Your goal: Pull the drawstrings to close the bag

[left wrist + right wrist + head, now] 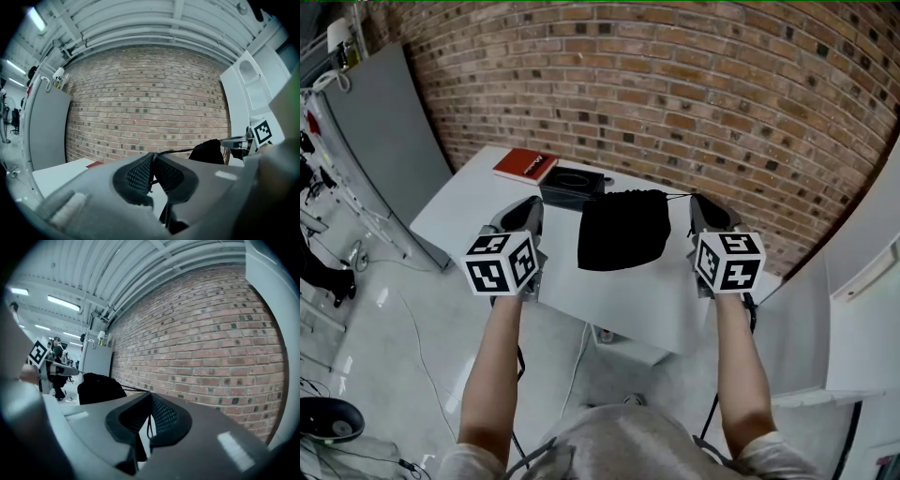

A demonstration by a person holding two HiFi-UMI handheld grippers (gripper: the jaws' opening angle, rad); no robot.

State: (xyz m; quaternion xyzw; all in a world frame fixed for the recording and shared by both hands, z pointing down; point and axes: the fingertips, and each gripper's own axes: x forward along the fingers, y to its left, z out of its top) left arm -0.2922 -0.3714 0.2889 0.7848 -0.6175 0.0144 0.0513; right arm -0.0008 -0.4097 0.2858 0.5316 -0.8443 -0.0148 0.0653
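Note:
A black drawstring bag (623, 230) hangs above the white table (469, 211), between my two grippers. In the head view, the left gripper (538, 204) is just left of the bag's mouth and the right gripper (694, 202) just right of it. A thin black drawstring (678, 196) runs taut from the gathered mouth to the right gripper. In the left gripper view, the left gripper (152, 161) is shut on a drawstring (176, 151) that leads to the bag (206, 152). In the right gripper view, the right gripper (149, 404) is shut on the other drawstring (133, 389), with the bag (98, 387) to its left.
A red book (525, 165) and a black box (572, 184) lie at the table's far side, behind the bag. A brick wall (675, 84) stands close beyond. A grey panel (384, 141) is at the left, and white furniture (862, 300) at the right.

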